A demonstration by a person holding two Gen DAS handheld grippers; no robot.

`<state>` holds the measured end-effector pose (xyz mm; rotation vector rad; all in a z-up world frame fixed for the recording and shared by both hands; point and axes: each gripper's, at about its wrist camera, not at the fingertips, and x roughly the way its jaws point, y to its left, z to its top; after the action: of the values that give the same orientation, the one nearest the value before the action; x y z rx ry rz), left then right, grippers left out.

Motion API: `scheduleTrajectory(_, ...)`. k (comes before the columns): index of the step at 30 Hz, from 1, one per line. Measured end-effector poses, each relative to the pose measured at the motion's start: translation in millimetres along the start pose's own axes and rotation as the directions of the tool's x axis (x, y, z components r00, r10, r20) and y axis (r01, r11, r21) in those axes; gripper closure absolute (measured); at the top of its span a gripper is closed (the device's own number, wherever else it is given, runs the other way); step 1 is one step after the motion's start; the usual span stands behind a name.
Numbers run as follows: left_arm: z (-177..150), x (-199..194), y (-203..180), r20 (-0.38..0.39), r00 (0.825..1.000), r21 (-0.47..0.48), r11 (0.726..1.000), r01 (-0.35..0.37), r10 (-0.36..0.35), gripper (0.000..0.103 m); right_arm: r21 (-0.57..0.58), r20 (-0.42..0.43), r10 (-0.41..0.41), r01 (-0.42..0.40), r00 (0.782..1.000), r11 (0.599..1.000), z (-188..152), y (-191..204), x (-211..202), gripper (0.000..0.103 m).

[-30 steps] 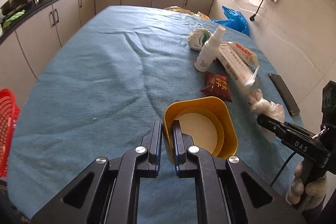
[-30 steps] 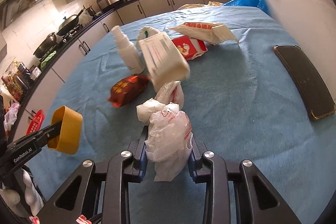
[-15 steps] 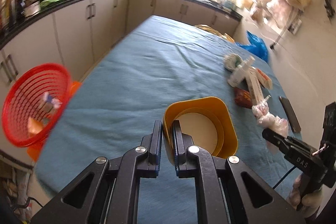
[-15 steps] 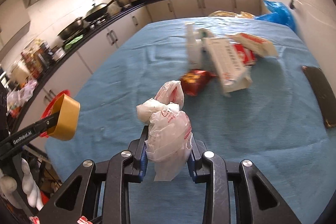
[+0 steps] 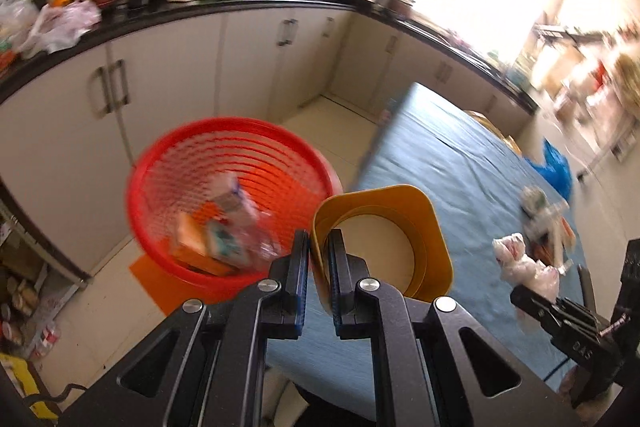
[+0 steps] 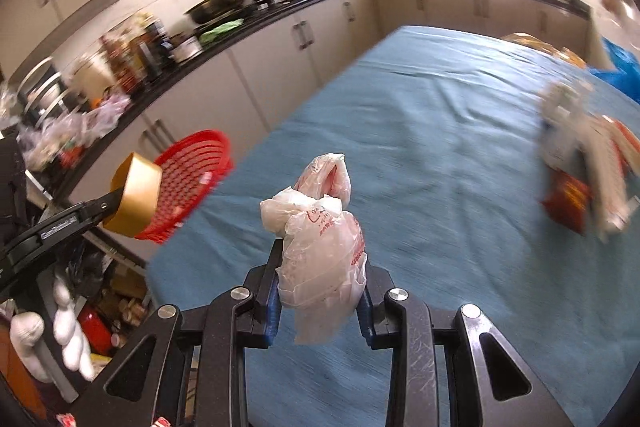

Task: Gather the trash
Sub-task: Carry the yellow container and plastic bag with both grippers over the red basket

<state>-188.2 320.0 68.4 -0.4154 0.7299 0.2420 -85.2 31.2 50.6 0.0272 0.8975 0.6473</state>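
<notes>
- Whereas a second ago only blue tabletop lay ahead of the left gripper, the red basket now sits just beyond and left of its tips, down on the floor, with cartons and wrappers inside.
- Both grips are unchanged: the left gripper is clamped on the wall of the yellow cup, and the right gripper squeezes the crumpled white plastic bag.
- From the right gripper's view, the remaining litter pile, earlier straight ahead, now lies far to its right.
- Under the right gripper spreads the blue tablecloth.
- Beyond the basket run cream cabinets under a dark counter crowded with bottles and pans; the scene is motion-blurred.
</notes>
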Motion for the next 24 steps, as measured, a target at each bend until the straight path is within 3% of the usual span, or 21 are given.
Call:
scheduleTrajectory(8, 28.9, 17.0, 56.7, 0.017, 0.997, -0.067, 0.995, -0.08, 0.081, 0.094, -0.077, -0.022, 0.113, -0.115, 0.993, 0.99, 39.8, 68.9, 52.3, 0.07)
scheduleTrajectory(16, 39.0, 37.5, 83.3, -0.009, 0.997, -0.096, 0.992, -0.079, 0.078, 0.093, -0.079, -0.074, 0.217, -0.222, 0.973, 0.972, 67.0, 112.0, 110.1, 0.068)
scheduleTrajectory(19, 41.0, 38.2, 91.0, 0.001, 0.998, -0.118, 0.991, -0.067, 0.067, 0.084, -0.062, -0.077, 0.262, -0.267, 0.962, 0.962, 71.1, 117.5, 121.5, 0.061)
scheduleTrajectory(21, 41.9, 37.4, 94.0, 0.008, 0.998, -0.126, 0.99, -0.068, 0.07, 0.072, -0.042, -0.073, 0.288, -0.291, 0.955, 0.956, 73.6, 118.4, 126.3, 0.046)
scheduleTrajectory(22, 41.3, 35.1, 94.9, 0.018, 0.997, -0.13, 0.989, -0.073, 0.076, 0.065, -0.038, -0.068, 0.292, -0.295, 0.954, 0.955, 74.8, 119.1, 127.0, 0.045)
scheduleTrajectory(24, 40.6, 31.0, 94.6, 0.032, 0.996, -0.126, 0.988, -0.084, 0.089, 0.062, -0.042, -0.059, 0.291, -0.294, 0.955, 0.955, 75.1, 118.5, 125.3, 0.044)
